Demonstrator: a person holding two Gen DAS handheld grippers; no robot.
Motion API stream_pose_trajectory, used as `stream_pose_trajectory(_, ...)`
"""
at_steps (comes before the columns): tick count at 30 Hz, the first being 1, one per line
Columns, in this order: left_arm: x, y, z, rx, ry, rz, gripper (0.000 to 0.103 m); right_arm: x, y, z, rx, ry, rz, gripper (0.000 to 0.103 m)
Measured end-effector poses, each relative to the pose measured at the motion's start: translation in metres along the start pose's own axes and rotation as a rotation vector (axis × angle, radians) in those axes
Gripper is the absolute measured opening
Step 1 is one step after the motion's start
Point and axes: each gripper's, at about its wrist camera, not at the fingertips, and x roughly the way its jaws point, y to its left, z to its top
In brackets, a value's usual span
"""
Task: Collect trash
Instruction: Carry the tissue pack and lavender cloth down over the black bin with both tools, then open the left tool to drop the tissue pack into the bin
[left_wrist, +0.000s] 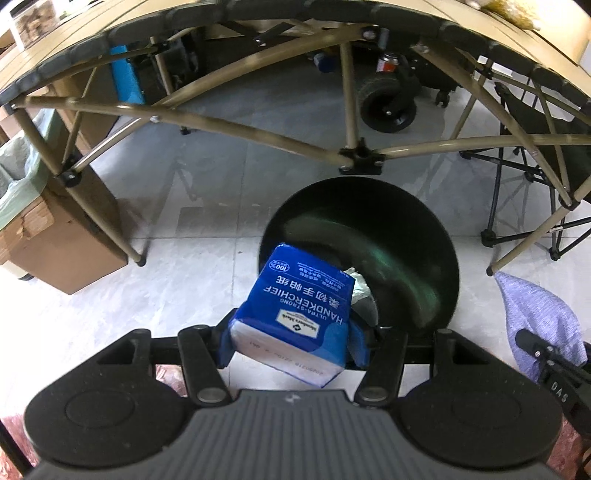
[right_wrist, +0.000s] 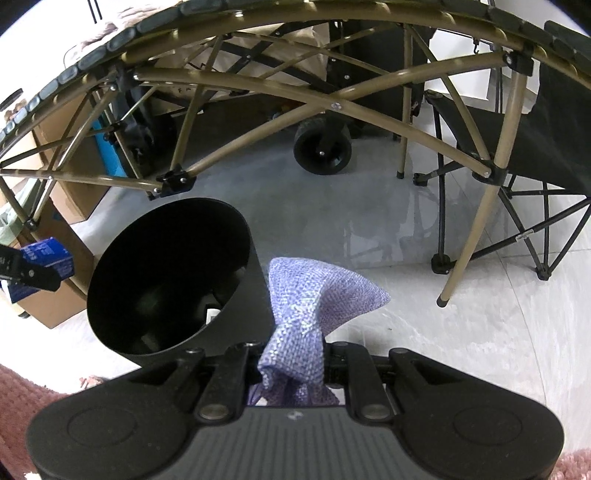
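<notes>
1. Tongs first: the left gripper (left_wrist: 291, 341) is clamped on a blue tissue pack (left_wrist: 299, 310), its blue pads pressing the pack's two sides.
2. The pack tilts forward, with its far end over the near rim of the black bin (left_wrist: 417, 229); white print reads "HANDKERCHIEF".
3. The right gripper (right_wrist: 291, 354) is closed tight on a bunched lilac cloth (right_wrist: 314, 291), which fans out above the jaws.
4. From the right wrist view, the bin (right_wrist: 122, 266) stands just left of the cloth, leaning toward the camera, and the left gripper with the pack (right_wrist: 44, 254) shows at the far left edge, beside the bin's rim.
5. Inside the bin lies a pale crumpled scrap (left_wrist: 360, 290); a small white piece (right_wrist: 212, 315) shows near its bottom.
6. The bin stands on a pale tiled floor (left_wrist: 192, 266).
7. A cardboard box (left_wrist: 62, 240) sits on the floor to the left.
8. Beyond the bin rise the tan crossed legs of a folding table (left_wrist: 258, 129), with its slatted top curving overhead.
9. A black folding chair (right_wrist: 535, 122) stands at right.
10. Farthest back, a black wheel (left_wrist: 388, 107) rests under the table.
</notes>
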Motion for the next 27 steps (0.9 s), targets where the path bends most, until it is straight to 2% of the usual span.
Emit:
stream_pose_trajectory(13, 0.012, -0.036, 0.014, 0.031, 0.027, -0.02, 0.058, 0.0, -0.013, -0.002, 0.031, -0.004, -0.018, 0.013)
stream_pose_trajectory(27, 0.029, -0.053, 0.023, 0.025, 0.063, -0.008, 0.058, 0.001, -0.023, -0.004, 0.062, -0.005, -0.029, 0.013)
